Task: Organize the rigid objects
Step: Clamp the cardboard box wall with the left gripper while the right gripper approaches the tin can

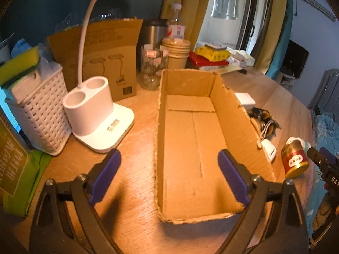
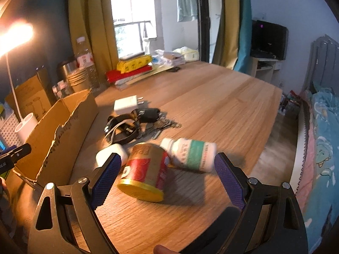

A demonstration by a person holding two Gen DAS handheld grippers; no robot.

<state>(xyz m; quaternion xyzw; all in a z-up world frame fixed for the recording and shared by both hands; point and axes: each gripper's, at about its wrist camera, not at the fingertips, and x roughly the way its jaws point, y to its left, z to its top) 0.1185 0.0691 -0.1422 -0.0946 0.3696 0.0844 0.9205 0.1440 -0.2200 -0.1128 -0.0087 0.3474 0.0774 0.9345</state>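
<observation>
Left gripper [image 1: 169, 173] gaped wide over the cardboard box [image 1: 190, 139] — nothing held. Right gripper [image 2: 167, 177] spread, unloaded, around a tipped can [image 2: 146, 173] on the table [image 2: 222, 105] — white bottle [image 2: 190, 154] touching it.

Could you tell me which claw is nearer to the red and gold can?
Right. The right claw is open just before the can; the left claw hovers over the cardboard box.

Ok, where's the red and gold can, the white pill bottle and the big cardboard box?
Red and gold can [image 2: 146, 172]: right wrist view, on its red label.
White pill bottle [image 2: 190, 154]: right wrist view, on its green-and-white label.
Cardboard box [image 1: 186, 139]: left wrist view, on its bare inside floor.
</observation>
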